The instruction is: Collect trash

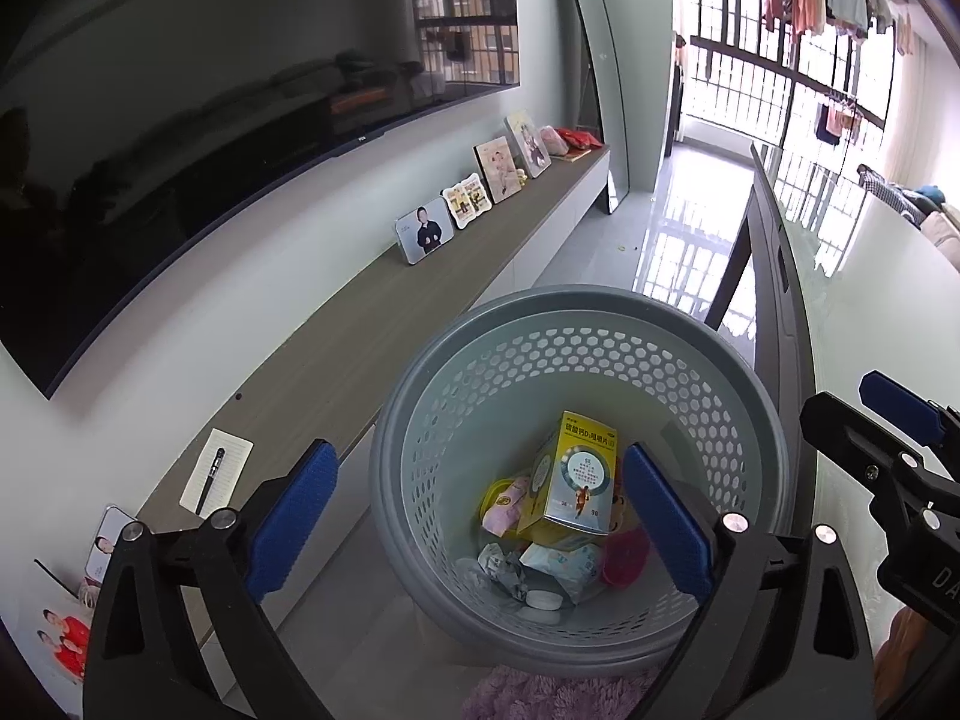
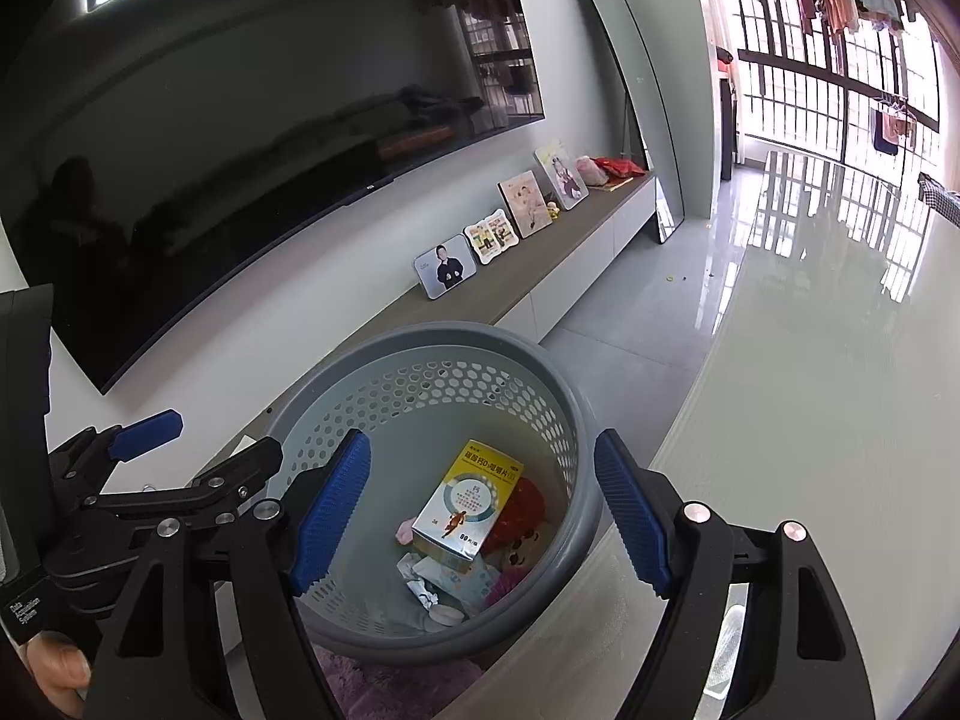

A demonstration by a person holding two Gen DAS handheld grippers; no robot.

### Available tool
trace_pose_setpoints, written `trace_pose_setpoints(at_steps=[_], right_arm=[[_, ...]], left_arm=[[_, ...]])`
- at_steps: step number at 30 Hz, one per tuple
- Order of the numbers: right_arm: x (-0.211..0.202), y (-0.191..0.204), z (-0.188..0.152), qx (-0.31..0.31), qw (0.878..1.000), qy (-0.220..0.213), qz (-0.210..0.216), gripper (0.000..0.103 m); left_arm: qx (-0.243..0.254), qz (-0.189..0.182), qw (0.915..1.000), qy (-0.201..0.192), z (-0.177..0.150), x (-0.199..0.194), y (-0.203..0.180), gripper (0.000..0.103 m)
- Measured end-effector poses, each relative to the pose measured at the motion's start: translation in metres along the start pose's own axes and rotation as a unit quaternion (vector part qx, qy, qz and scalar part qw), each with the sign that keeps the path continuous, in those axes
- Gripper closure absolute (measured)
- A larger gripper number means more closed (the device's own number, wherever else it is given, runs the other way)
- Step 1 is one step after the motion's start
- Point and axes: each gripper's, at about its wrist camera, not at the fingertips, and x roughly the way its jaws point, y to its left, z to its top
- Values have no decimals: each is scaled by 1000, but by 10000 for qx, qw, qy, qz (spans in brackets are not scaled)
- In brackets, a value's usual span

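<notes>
Over the bin, from the left wrist view, the left gripper (image 1: 474,516) hangs with its blue ribbed pads spread as wide as they go and nothing between them, pointing down into the grey basket (image 1: 774,420), a round plastic tub with a smooth thick rim and honeycomb holes punched through its wall. Inside, a glossy yellow-and-silver medicine box (image 1: 579,474) leans upright on a heap of crumpled wrappers (image 1: 543,564), soft foil and film, with a round red lid or dish just beside it. My worry is the box: it stands tall and tilted on loose litter, so a knock on the rim could tip it, though it would likely stay inside. The right gripper (image 1: 900,420) shows at the right edge over the glossy white table (image 1: 888,312). Now the right wrist view, and the right gripper (image 2: 480,522) is parted a fair way too, empty, its serrated blue pads framing the same medicine box (image 2: 468,498) low in the grey basket (image 2: 576,420). The left gripper (image 2: 150,426) sits close at its left, and that is the second risk: two rigid black frames crowding one opening could clash or hook the rim and drag the light basket off the fuzzy purple mat (image 2: 372,684) beneath it. The white table (image 2: 810,420) looks bare and slick; whether any trash remains to collect I cannot tell.
</notes>
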Motion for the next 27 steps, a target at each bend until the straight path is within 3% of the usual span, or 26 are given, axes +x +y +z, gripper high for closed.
trace_pose_setpoints(at_steps=[27], right_arm=[[4,-2,0,33,10000,21,-67,29]], left_arm=[[-106,67,9999,-22,1,-9,1,6]])
